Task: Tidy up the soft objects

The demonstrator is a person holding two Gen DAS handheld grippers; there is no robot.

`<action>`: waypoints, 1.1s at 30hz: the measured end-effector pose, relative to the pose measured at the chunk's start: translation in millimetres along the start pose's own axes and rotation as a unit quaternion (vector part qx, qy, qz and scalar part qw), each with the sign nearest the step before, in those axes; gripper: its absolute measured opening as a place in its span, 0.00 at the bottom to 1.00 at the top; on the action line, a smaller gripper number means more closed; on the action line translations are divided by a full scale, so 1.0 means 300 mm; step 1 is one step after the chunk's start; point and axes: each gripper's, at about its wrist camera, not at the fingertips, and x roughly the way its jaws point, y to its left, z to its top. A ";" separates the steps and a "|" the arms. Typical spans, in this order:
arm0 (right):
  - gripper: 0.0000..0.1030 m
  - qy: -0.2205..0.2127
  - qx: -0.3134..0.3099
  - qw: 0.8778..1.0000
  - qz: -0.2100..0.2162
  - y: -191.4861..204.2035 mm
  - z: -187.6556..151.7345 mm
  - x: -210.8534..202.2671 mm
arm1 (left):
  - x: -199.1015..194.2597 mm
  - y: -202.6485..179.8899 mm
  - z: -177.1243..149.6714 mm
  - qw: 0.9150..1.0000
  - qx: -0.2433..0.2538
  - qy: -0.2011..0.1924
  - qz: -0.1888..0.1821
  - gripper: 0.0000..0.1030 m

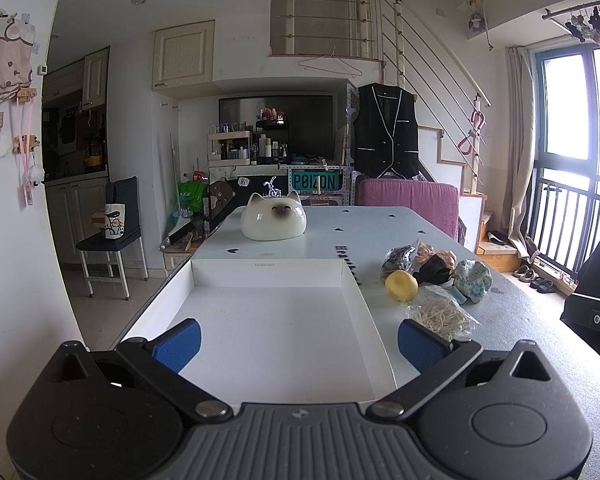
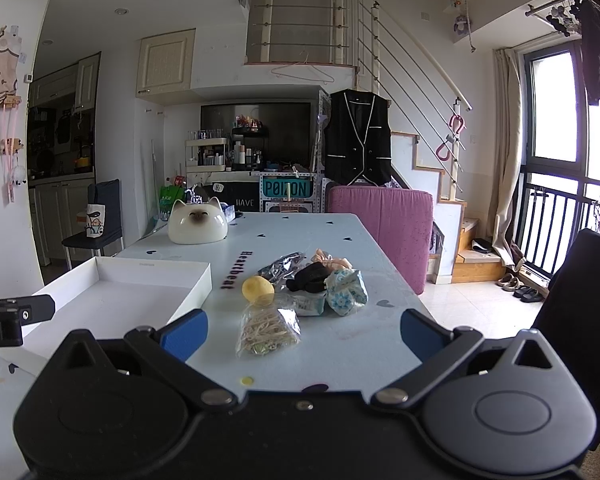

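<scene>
Right gripper point(image 2: 302, 334) is hovering released before the bagged bands point(image 2: 266, 330); light, crinkly, slippery plastic, so pinching mid-bag looks best.

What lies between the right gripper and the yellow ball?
In the right wrist view, a clear bag of rubber bands lies between the open right gripper and the yellow ball.

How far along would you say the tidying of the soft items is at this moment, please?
Nothing looks done: the white tray is empty. Nothing is in hand: the left gripper and right gripper are both open. Still on the table: the yellow ball, bagged bands, floral pouch and black piece.
</scene>
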 end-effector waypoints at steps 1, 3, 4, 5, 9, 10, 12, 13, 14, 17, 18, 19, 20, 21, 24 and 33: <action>1.00 0.000 -0.001 1.000 0.000 0.000 0.002 0.000 | 0.002 0.001 -0.003 1.000 0.000 0.001 0.000 1.00; 1.00 0.000 -0.001 1.000 0.001 -0.001 0.000 -0.001 | 0.009 0.007 -0.024 1.000 0.000 0.003 -0.001 1.00; 1.00 0.000 0.000 1.000 0.001 -0.002 0.002 -0.001 | 0.009 0.008 -0.026 1.000 0.000 0.004 -0.001 1.00; 1.00 0.000 0.000 1.000 0.001 0.000 -0.001 0.001 | 0.014 0.008 -0.033 1.000 0.002 0.007 -0.002 1.00; 1.00 0.008 0.003 1.000 0.004 0.003 -0.024 0.035 | 0.034 0.007 -0.052 1.000 0.008 0.019 -0.007 1.00; 1.00 0.010 0.004 1.000 0.004 0.002 -0.031 0.042 | 0.041 0.001 -0.055 1.000 0.010 0.023 -0.009 1.00; 1.00 0.016 0.006 1.000 0.004 -0.008 -0.036 0.054 | 0.054 -0.014 -0.057 0.999 0.012 0.030 -0.011 1.00; 1.00 0.019 0.007 1.000 0.004 -0.012 -0.042 0.060 | 0.060 -0.025 -0.054 0.999 0.012 0.033 -0.013 1.00; 1.00 0.021 0.008 1.000 0.004 -0.017 -0.043 0.064 | 0.064 -0.033 -0.054 0.999 0.013 0.035 -0.015 1.00; 1.00 0.028 0.013 1.000 0.002 -0.043 -0.044 0.082 | 0.091 -0.066 -0.053 0.999 0.013 0.046 -0.023 1.00; 1.00 0.029 0.014 0.999 0.000 -0.048 -0.041 0.085 | 0.102 -0.076 -0.053 0.998 0.011 0.050 -0.026 1.00; 1.00 0.031 0.015 0.999 -0.002 -0.058 -0.042 0.092 | 0.117 -0.093 -0.052 0.998 0.009 0.053 -0.029 1.00; 1.00 0.032 0.014 0.999 -0.003 -0.066 -0.037 0.099 | 0.128 -0.105 -0.051 0.998 0.007 0.056 -0.032 1.00; 1.00 0.032 0.014 0.999 -0.005 -0.077 -0.037 0.106 | 0.139 -0.116 -0.050 0.998 0.007 0.058 -0.035 1.00; 1.00 0.036 0.012 0.999 -0.009 -0.108 -0.030 0.135 | 0.176 -0.160 -0.046 0.997 0.009 0.064 -0.044 1.00; 1.00 0.037 -0.005 0.999 -0.019 -0.220 0.012 0.261 | 0.302 -0.312 -0.012 0.991 -0.003 0.087 -0.098 0.96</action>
